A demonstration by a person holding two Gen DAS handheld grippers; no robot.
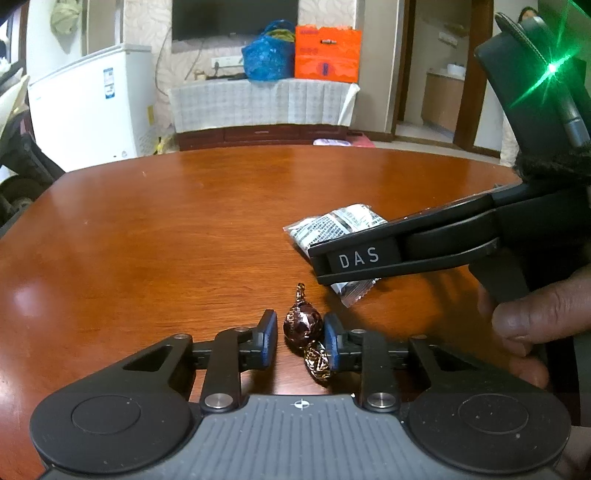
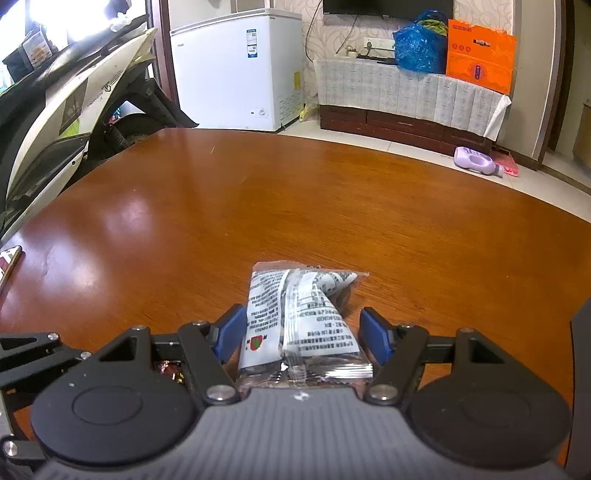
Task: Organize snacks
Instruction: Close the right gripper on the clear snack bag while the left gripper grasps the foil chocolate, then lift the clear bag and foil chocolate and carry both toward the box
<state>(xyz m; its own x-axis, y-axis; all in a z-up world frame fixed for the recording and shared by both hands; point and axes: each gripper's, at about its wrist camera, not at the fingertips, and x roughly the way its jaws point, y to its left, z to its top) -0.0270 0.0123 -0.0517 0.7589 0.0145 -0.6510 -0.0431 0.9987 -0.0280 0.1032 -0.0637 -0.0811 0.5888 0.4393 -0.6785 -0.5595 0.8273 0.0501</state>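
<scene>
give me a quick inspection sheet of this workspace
surface: round brown wooden table, glossy, mostly bare
job's things: foil-wrapped candy and a printed snack packet, both lying on the table near each other
clutter: phone at the table edge
grippers: left gripper jaws close around the candy, a sliver of gap at one pad; right gripper jaws open, straddling the packet
cables: one hanging on the wall under the TV; none on the table
surroundings: white chest freezer, scooter, blue bag, orange box, purple bottle on the floor
</scene>
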